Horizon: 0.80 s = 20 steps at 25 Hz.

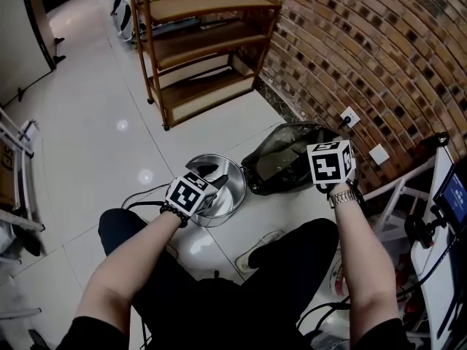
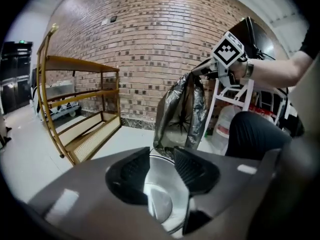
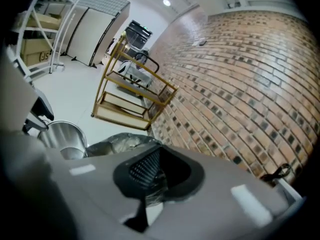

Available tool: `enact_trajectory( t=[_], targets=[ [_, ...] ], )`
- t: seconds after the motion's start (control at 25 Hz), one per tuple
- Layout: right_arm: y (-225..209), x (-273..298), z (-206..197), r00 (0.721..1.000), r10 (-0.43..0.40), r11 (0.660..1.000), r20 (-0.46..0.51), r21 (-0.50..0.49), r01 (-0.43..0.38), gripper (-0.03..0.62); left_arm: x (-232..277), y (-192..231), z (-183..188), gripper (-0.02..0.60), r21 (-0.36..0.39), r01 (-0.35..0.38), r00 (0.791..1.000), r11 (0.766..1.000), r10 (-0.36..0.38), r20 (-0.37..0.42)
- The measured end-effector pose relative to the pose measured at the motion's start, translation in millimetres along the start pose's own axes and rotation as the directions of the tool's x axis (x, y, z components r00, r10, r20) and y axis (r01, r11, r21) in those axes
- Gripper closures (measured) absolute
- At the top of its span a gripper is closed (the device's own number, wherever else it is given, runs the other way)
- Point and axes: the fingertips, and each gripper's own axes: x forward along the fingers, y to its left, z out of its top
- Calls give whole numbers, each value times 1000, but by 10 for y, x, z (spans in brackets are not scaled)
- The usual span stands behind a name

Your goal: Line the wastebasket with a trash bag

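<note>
A round shiny metal wastebasket point(image 1: 228, 195) stands on the white floor in front of my knees. My left gripper point(image 1: 217, 180) hovers over its near rim, its jaws apart with nothing between them. In the left gripper view the basket's inside point(image 2: 161, 194) shows through the gap of the left gripper point(image 2: 161, 155). A dark translucent trash bag point(image 1: 281, 159) hangs to the right of the basket, its lower end near the floor. My right gripper point(image 3: 154, 178) is shut on the bag's upper edge point(image 3: 150, 186). Its marker cube point(image 1: 330, 162) covers the jaws in the head view.
A wooden shelf rack point(image 1: 201, 46) stands further back against the brick wall point(image 1: 379, 57), which carries a socket point(image 1: 351, 115). A white frame point(image 1: 398, 192) and a screen point(image 1: 452, 199) crowd the right side. My legs and one shoe point(image 1: 259, 250) are just below the basket.
</note>
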Motion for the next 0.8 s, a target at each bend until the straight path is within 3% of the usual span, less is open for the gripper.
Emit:
enact_trajectory(
  t=[0.08, 0.16, 0.28, 0.44, 0.56, 0.8],
  targets=[
    [-72, -103, 126, 1000, -5, 1000, 28, 12, 4, 591, 32, 31, 46, 428, -76, -2, 1000, 997, 5, 30],
    [-106, -199, 246, 998, -2, 999, 58, 35, 0, 591, 43, 62, 85, 384, -198, 15, 998, 980, -4, 57],
    [-128, -353, 449, 994, 8, 999, 106, 52, -14, 591, 46, 118, 159, 342, -380, 49, 994, 924, -8, 109],
    [-108, -560, 717, 985, 31, 997, 168, 59, -41, 591, 105, 126, 198, 311, -546, 104, 986, 832, -15, 164],
    [-51, -687, 877, 977, 55, 996, 208, 61, -69, 591, 136, 112, 186, 307, -622, 128, 983, 772, -15, 183],
    [50, -874, 1081, 962, 87, 993, 257, 49, -103, 591, 122, 143, 59, 307, -682, 103, 987, 724, 11, 161]
  ],
)
